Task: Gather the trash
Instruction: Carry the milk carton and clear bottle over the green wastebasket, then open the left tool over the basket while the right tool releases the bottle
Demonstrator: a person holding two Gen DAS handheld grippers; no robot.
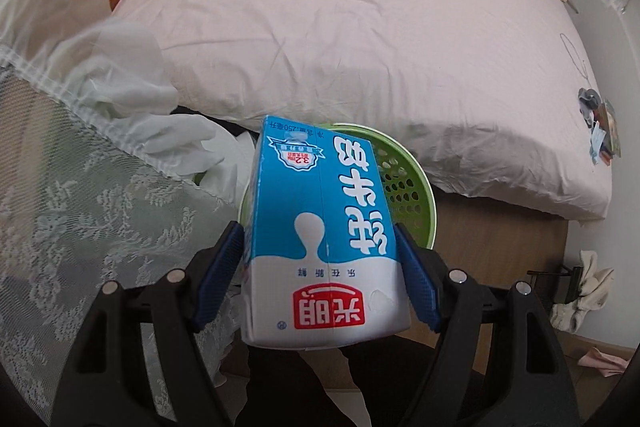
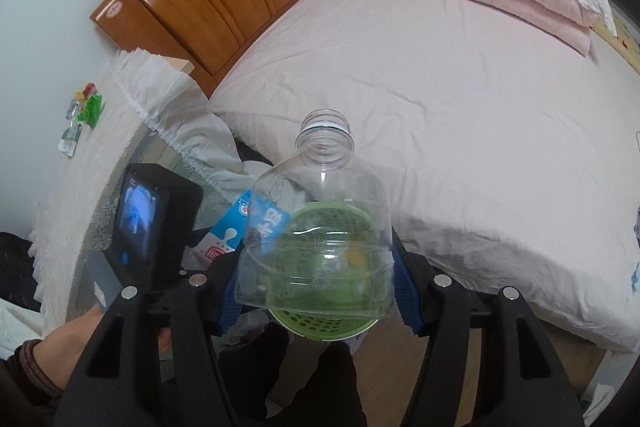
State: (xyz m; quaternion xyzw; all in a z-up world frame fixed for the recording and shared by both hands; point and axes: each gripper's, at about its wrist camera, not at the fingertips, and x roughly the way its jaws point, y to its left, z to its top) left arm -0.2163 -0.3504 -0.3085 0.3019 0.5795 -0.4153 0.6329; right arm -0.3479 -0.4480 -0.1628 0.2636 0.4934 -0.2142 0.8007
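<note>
Pink bed [image 1: 360, 27] fills the upper frame, with a green basket [image 1: 408, 187] below its edge at centre. Left gripper [image 1: 320, 267] has its fingers clamped on a blue milk carton [image 1: 320, 227] over the basket; right gripper [image 2: 316, 279] grips a clear empty bottle [image 2: 316, 227], lower centre.

Blue-and-white milk carton [image 1: 320, 227] — green perforated basket [image 1: 404, 187]

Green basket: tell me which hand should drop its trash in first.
Probably left. The left gripper holds the milk carton directly above the green basket; the right gripper's bottle looks farther off.
</note>
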